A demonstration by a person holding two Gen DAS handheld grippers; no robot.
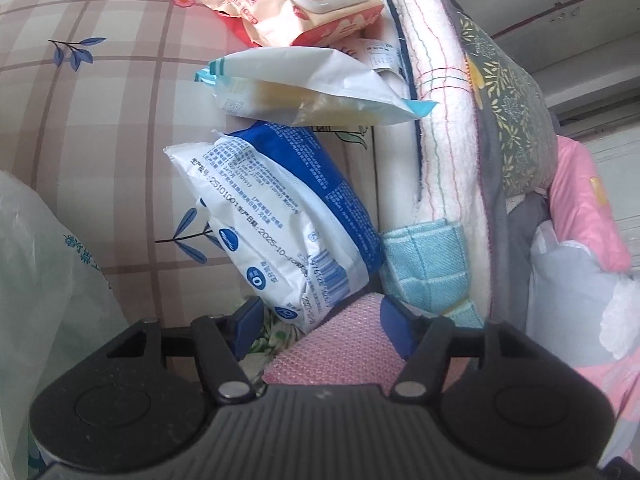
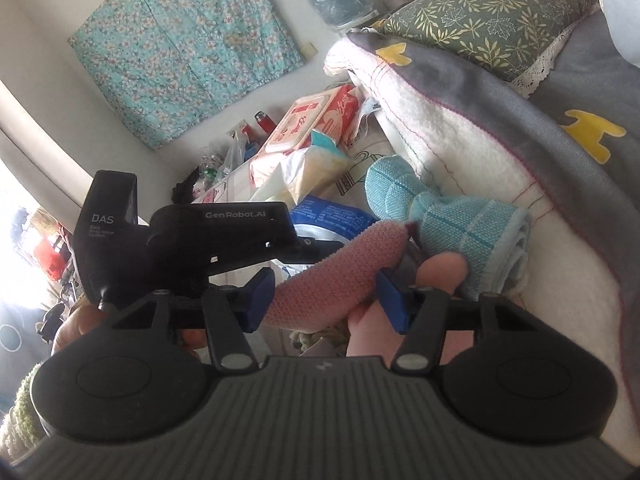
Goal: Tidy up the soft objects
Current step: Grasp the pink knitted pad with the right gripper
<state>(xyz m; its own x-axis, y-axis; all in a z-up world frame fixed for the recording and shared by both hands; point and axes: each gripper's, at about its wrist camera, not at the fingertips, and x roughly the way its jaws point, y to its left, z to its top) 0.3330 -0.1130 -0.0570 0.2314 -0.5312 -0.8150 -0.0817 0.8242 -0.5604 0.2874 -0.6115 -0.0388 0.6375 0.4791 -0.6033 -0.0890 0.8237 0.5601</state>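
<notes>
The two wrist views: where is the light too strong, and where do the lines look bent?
Right wrist view: the window area at the left edge is blown out to white, so detail there is lost. Left wrist view: light is even, but the checked sheet has grid lines that bow with fisheye distortion; the blue-and-white pack has sharp print.

"GenRobot.AI" and "DAS" stand on the left claw; the blue-white pack shows "2025-10".
</notes>
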